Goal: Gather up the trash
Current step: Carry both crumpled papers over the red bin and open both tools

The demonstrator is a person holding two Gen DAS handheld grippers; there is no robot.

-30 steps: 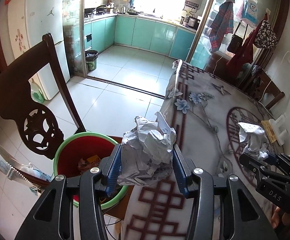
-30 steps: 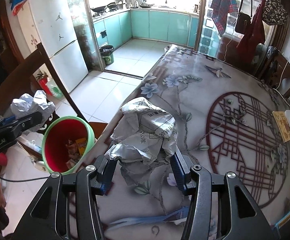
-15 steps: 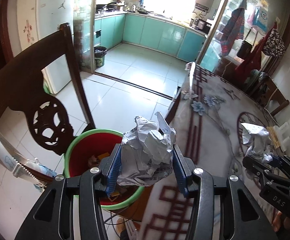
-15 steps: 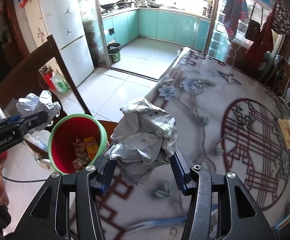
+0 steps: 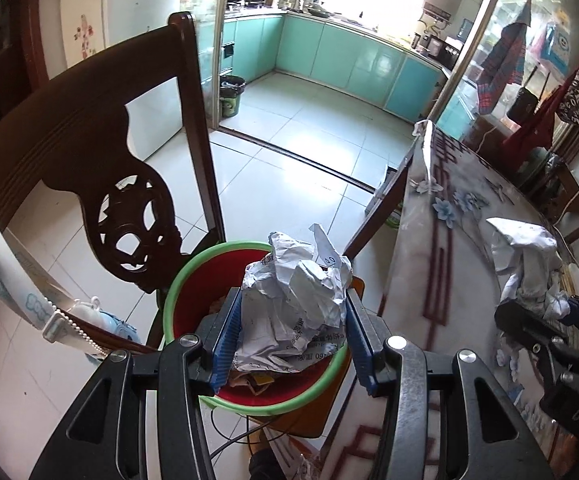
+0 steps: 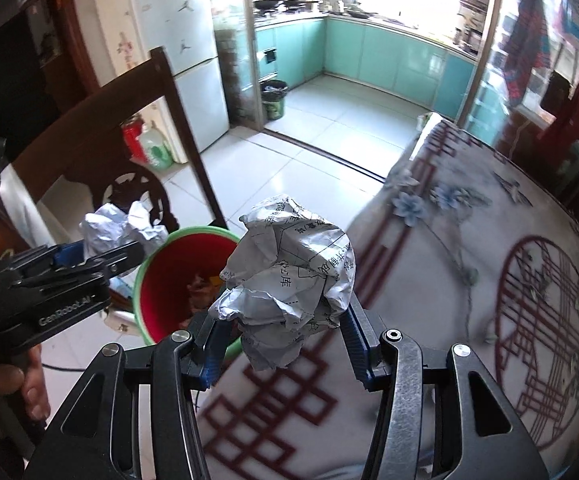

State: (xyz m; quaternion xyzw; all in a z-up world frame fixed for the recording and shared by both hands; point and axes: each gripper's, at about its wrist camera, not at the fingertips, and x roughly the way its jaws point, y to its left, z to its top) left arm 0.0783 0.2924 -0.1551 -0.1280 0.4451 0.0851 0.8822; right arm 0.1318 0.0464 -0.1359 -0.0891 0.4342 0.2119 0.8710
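Both tongs are clamped on paper: the left tongs hold a crumpled white printed paper ball right over the red bucket with green rim at lower centre, some trash already inside. The right tongs grip a second crumpled paper wad above the floral bench edge. Neither's dropped yet.

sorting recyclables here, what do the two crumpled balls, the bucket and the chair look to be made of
Left paper ball and right paper ball: thin printed paper, matte, sharp creases with black print showing. Bucket: probably plastic, smooth red inside with a green rim and a slight sheen. Chair: apparently dark varnished wood, with a carved openwork back and glossy highlights.
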